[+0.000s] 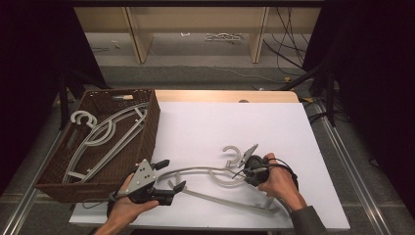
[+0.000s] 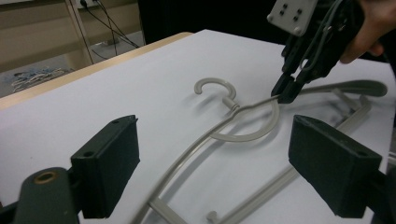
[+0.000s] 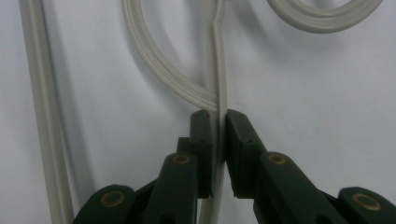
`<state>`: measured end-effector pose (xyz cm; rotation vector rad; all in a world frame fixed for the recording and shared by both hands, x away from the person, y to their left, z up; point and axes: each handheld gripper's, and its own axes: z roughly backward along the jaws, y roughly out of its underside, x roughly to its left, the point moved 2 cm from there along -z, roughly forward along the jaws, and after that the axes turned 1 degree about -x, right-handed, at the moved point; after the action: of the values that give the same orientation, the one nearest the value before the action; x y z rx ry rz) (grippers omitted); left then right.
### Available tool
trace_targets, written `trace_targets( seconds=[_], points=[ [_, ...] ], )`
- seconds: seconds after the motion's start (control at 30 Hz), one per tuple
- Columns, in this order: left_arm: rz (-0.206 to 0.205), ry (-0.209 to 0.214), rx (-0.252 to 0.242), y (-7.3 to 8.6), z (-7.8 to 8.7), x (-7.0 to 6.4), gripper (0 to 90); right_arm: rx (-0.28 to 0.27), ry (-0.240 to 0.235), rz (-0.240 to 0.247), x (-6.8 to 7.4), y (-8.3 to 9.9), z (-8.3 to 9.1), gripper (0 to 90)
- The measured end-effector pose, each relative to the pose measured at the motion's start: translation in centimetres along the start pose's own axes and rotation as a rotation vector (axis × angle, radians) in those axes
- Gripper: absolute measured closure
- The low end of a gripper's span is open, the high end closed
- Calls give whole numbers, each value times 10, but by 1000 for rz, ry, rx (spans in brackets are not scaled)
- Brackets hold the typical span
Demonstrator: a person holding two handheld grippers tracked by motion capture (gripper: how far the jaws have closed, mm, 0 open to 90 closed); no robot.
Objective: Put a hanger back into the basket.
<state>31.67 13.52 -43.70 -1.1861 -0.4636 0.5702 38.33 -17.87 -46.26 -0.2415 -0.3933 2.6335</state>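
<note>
A grey plastic hanger (image 1: 195, 172) lies flat on the white table top, its hook (image 1: 232, 151) pointing away from me. My right gripper (image 1: 243, 172) is shut on the hanger's thin arm just below the hook; in the right gripper view the jaws (image 3: 219, 120) pinch that arm (image 3: 218, 70) between them. My left gripper (image 1: 172, 175) is open at the hanger's left end, one jaw on each side of its arm. In the left gripper view the wide-open left gripper (image 2: 215, 158) frames the hanger (image 2: 196, 154), with the right gripper (image 2: 286, 91) clamped on it farther off.
A brown woven basket (image 1: 152, 122) stands at the table's left edge and holds more grey hangers (image 1: 107, 132). The white sheet (image 1: 220, 117) stretches behind the hanger to a wooden back edge (image 1: 220, 95). Cables lie on the floor beyond.
</note>
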Motion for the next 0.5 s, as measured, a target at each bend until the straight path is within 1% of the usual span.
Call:
trace_targets(
  seconds=[0.03,0.1,0.13,0.17,0.2,0.23,0.27,0.3,0.33,0.37,0.4,0.43,0.47,0.5],
  points=[
    [-2,2,22,-3,-6,-1,172,-9,14,12,0,-1,3,822],
    [-5,4,57,-5,-17,-2,190,-13,26,34,2,-2,7,822],
    [-9,19,95,-7,-27,-3,209,-15,33,43,3,-2,10,822],
    [-13,21,131,-8,-35,-3,210,-16,44,57,5,-3,13,822],
    [-19,21,158,-9,-40,-3,217,-22,47,62,7,-4,16,822],
    [-20,32,183,-11,-49,-4,234,-28,48,74,7,-4,18,822],
    [-29,44,206,-12,-56,-3,255,-27,60,81,9,-4,20,822],
    [-22,40,216,-13,-64,-4,265,-30,63,91,10,-5,23,822],
    [-45,51,235,-15,-69,-3,270,-27,66,93,12,-5,25,822],
    [-67,51,234,-16,-74,-4,271,-28,54,111,13,-5,27,822],
    [-109,52,235,-17,-79,-4,275,-31,53,117,14,-5,29,822],
    [-111,64,244,-17,-84,-3,284,-37,52,122,14,-5,30,822],
    [-97,79,250,-17,-88,-3,285,-38,60,122,14,-6,31,822],
    [-94,92,255,-18,-92,-4,282,-41,58,127,15,-6,32,822]
  ],
)
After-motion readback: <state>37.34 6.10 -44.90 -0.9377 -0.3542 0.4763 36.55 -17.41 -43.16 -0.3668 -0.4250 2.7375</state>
